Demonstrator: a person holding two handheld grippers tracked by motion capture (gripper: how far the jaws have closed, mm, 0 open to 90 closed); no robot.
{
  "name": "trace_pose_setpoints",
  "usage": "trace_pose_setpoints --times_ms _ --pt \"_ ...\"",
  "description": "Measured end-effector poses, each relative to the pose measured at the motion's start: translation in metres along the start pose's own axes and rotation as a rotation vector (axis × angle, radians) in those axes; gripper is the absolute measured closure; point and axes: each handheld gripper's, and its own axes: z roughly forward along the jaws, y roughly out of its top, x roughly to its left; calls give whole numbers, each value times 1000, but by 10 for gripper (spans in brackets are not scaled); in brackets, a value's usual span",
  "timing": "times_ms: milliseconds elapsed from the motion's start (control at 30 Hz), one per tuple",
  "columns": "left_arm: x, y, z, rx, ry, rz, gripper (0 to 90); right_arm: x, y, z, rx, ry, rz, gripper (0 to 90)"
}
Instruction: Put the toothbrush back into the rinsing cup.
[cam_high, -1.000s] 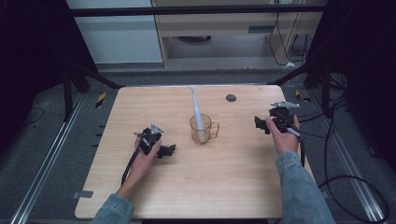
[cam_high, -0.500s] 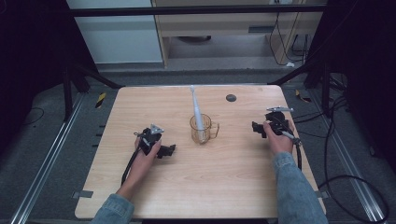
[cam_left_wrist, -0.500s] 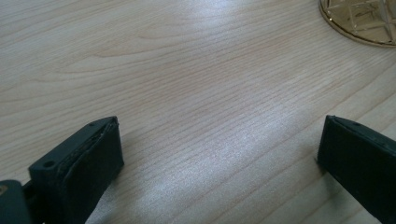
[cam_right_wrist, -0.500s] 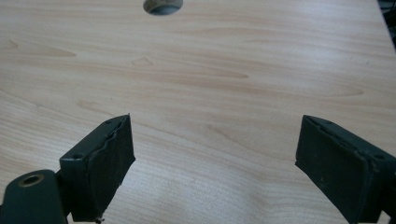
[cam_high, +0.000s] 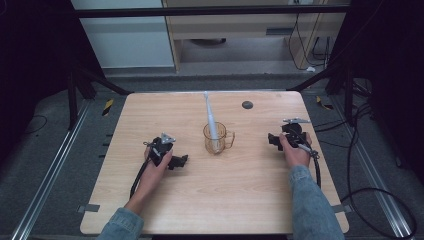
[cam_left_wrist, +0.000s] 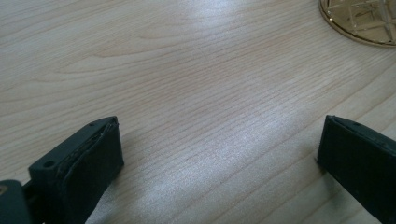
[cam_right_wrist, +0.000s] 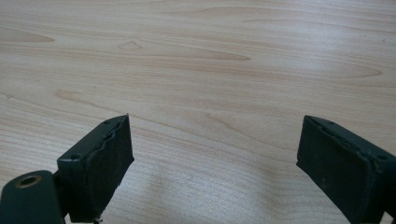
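A clear amber glass mug (cam_high: 218, 138) stands near the middle of the wooden table (cam_high: 250, 200), with a white toothbrush (cam_high: 210, 118) leaning in it, its head pointing to the far side. My left gripper (cam_high: 181, 161) rests low on the table left of the mug, open, nothing between its jaws. In the left gripper view the gripper (cam_left_wrist: 219, 154) faces bare wood, and the mug's base (cam_left_wrist: 362, 21) shows at the top right. My right gripper (cam_high: 272, 140) sits right of the mug, open and empty, over bare wood in the right gripper view (cam_right_wrist: 215, 158).
A small dark round disc (cam_high: 247, 104) lies near the table's far edge. Black cables trail from both grippers; more cables lie on the floor at right. Dark frame legs stand beside the table's far corners.
My right gripper has come down and moved left and nearer to the person, toward the table surface. The left gripper has stayed where it was.
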Motion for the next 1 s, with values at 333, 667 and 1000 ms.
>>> trace_pose_setpoints --times_ms 333,667,1000 --pt "0 0 0 0 -2 2 0 4 -6 7 1 -5 6 91" --pt "0 0 0 1 -2 3 0 13 -10 15 11 -9 -2 75" --pt "0 0 0 1 -2 3 0 20 -12 21 28 -24 -35 77"
